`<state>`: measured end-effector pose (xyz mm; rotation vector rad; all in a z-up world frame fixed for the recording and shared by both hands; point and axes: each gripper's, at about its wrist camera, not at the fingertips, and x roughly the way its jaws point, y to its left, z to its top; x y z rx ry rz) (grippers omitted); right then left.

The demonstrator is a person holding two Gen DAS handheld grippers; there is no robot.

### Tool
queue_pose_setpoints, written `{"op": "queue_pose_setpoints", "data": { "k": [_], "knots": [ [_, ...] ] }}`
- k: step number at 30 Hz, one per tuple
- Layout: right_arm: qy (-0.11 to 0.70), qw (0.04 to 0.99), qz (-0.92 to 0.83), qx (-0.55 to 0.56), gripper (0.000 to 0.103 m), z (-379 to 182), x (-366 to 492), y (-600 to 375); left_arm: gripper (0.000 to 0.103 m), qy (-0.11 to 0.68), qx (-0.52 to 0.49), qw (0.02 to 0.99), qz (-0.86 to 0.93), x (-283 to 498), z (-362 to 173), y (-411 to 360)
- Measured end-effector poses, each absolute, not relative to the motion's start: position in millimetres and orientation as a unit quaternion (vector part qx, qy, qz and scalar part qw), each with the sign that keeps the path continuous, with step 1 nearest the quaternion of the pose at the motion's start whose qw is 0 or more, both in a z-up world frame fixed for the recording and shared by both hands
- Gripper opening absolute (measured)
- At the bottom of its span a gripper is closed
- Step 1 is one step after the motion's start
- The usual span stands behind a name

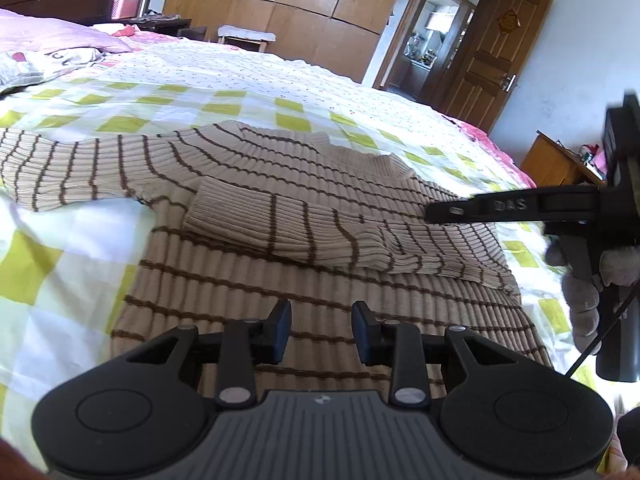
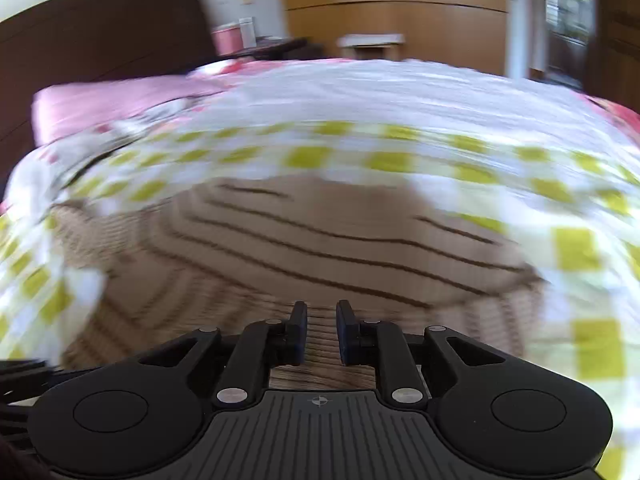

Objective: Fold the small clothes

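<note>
The beige sweater with thin brown stripes lies flat on the bed, on its yellow-and-white checked cover, well in from the edges. One sleeve is folded across the chest; the other sleeve stretches out toward the headboard side. The left tongs hover over the sweater's lower body, jaws apart and holding nothing. The right tongs reach in from the right in the left wrist view, tips at the sweater's shoulder by the folded sleeve; in their own blurred view the right tongs show a narrow gap over knit fabric, gripping nothing. Beyond the bed's far edge stand a wooden wardrobe and an open door.
</note>
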<state>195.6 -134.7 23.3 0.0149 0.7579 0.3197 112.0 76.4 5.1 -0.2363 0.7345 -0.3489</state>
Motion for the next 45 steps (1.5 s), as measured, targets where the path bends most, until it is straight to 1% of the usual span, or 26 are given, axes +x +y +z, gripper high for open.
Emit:
{"op": "queue_pose_setpoints", "data": {
  "k": [5,8,11,15,16,17,18,21,23,32,37,38,39,44,45],
  "knots": [
    [0.357,0.900,0.246,-0.048,0.027,23,208,-72,0.038,0.353,-0.114,0.914,-0.164,112,6,81],
    [0.361,0.889,0.271,-0.078,0.036,18,223,-48,0.038,0.354,-0.117,0.913,-0.165,113,6,83],
    [0.368,0.877,0.289,-0.109,0.036,8,237,-33,0.038,0.356,-0.120,0.912,-0.166,114,4,85],
    [0.399,0.858,0.295,-0.128,0.037,-8,251,-26,0.038,0.358,-0.123,0.911,-0.166,114,3,86],
    [0.405,0.855,0.299,-0.124,0.036,-9,254,-27,0.038,0.358,-0.123,0.910,-0.166,114,3,86],
    [0.410,0.853,0.300,-0.118,0.031,-8,255,-29,0.038,0.359,-0.123,0.910,-0.167,115,3,85],
    [0.415,0.851,0.302,-0.110,0.020,-6,257,-31,0.038,0.360,-0.122,0.910,-0.167,115,3,85],
    [0.421,0.849,0.303,-0.100,0.006,-1,258,-36,0.038,0.364,-0.121,0.908,-0.169,115,0,83],
    [0.420,0.850,0.303,-0.096,0.004,1,258,-38,0.038,0.364,-0.118,0.908,-0.169,115,0,82],
    [0.364,0.886,0.280,-0.055,0.004,30,265,-45,0.038,0.363,-0.123,0.909,-0.166,117,-1,83],
    [0.347,0.900,0.260,-0.042,0.004,35,277,-44,0.038,0.362,-0.126,0.908,-0.168,117,0,84],
    [0.347,0.901,0.258,-0.041,0.005,33,278,-44,0.038,0.362,-0.126,0.908,-0.168,117,0,84],
    [0.349,0.902,0.251,-0.046,0.011,29,279,-43,0.038,0.363,-0.126,0.908,-0.168,117,-1,85],
    [0.345,0.909,0.228,-0.051,0.015,21,270,-45,0.039,0.360,-0.126,0.909,-0.169,116,1,85],
    [0.337,0.911,0.233,-0.051,0.020,23,264,-46,0.039,0.359,-0.127,0.909,-0.170,116,2,86]
  ]
}}
